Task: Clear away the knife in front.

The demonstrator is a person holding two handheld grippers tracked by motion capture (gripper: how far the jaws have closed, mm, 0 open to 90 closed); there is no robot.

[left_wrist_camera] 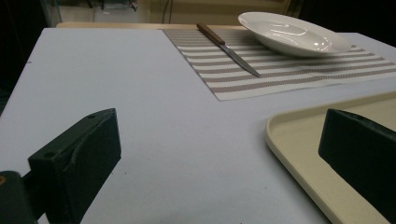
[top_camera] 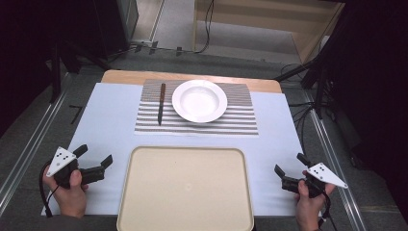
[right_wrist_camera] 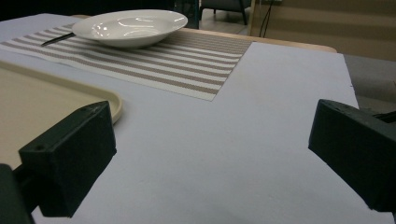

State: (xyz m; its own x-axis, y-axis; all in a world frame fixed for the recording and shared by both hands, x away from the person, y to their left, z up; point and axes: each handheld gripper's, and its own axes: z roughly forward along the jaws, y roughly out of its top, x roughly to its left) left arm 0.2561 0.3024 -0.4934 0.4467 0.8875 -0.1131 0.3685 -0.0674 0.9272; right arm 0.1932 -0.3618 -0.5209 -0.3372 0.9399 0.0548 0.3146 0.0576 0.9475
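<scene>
While both grippers (top_camera: 94, 159) (top_camera: 290, 168) rest spread at the table's near corners, nothing is begun; probably the knife (top_camera: 161, 102) or plate (top_camera: 199, 100) goes to the tray (top_camera: 185, 187).

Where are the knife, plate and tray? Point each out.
knife (top_camera: 161, 102): high view, middle of it, lying on the striped placemat.
plate (top_camera: 199, 100): high view, centre of the white bowl.
tray (top_camera: 185, 190): high view, bare middle of its beige floor.
</scene>
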